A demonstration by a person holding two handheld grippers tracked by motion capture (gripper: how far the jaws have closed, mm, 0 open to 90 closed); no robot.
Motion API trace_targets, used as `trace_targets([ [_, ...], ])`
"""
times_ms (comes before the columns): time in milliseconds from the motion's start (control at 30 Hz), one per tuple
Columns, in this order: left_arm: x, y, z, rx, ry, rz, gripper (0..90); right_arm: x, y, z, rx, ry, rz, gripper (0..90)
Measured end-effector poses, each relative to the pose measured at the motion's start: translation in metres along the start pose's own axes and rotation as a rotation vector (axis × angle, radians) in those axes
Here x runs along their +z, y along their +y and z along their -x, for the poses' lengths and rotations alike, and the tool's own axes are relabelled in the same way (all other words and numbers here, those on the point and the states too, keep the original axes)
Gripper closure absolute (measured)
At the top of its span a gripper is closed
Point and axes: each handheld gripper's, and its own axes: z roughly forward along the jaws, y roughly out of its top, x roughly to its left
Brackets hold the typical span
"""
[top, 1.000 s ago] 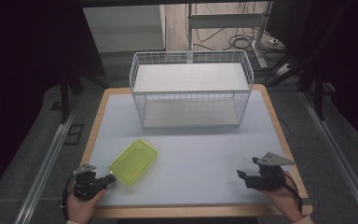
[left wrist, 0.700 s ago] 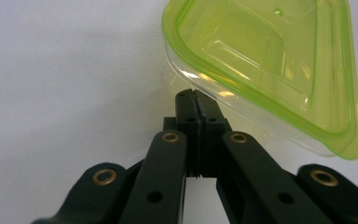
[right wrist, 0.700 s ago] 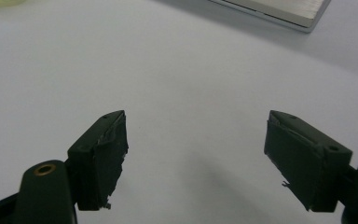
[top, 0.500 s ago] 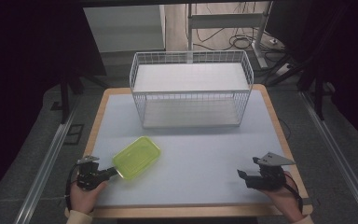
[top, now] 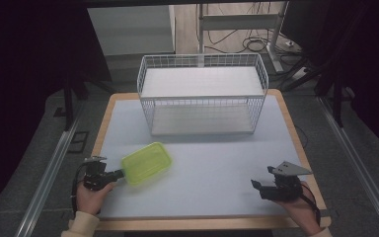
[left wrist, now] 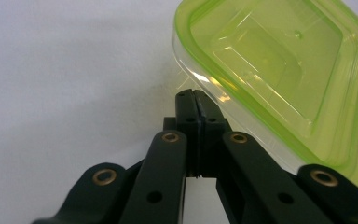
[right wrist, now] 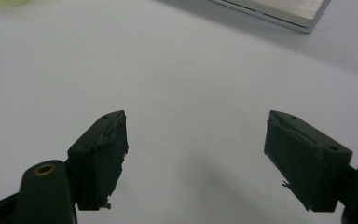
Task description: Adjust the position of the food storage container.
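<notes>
A white table (top: 207, 163) with a wooden rim carries a white wire basket (top: 202, 94) at its far side, toward twelve o'clock in the high view. Nearer the person, at about eight o'clock from the table's middle, sits a yellow-green translucent plastic container (top: 147, 162), turned at an angle to the table's edges.

The left gripper (top: 120, 173) is held in the person's left hand (top: 91, 192) at the table's near left corner and points toward three o'clock, its tip meeting the container's near left edge. In the left gripper view the two black jaws are pressed flat together, and their tip lies against the clear rim of the container (left wrist: 279, 70), which spreads away toward one o'clock. The rim appears to be pinched between the pads, though the jaws hide the exact contact, so the grip cannot be confirmed. Whether the container rests flat on the table or is tipped is hard to tell.

The right gripper (top: 255, 184) sits in the right hand (top: 298, 202) at about four o'clock from the table's middle, well apart from the container, with its grey three-cornered plate on top. In the right gripper view its jaws (right wrist: 196, 158) stand wide apart over the bare white surface, with nothing between them, and a corner of the basket's base (right wrist: 279, 11) shows at one o'clock.
</notes>
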Motion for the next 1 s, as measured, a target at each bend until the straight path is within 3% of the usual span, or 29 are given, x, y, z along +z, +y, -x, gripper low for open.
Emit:
trace_targets([
  [1000,0.014,0.04,0.003,0.021,-0.013,-0.096,89.5,0.0,0.0,0.0,-0.002,-0.003,-0.003,21.8],
])
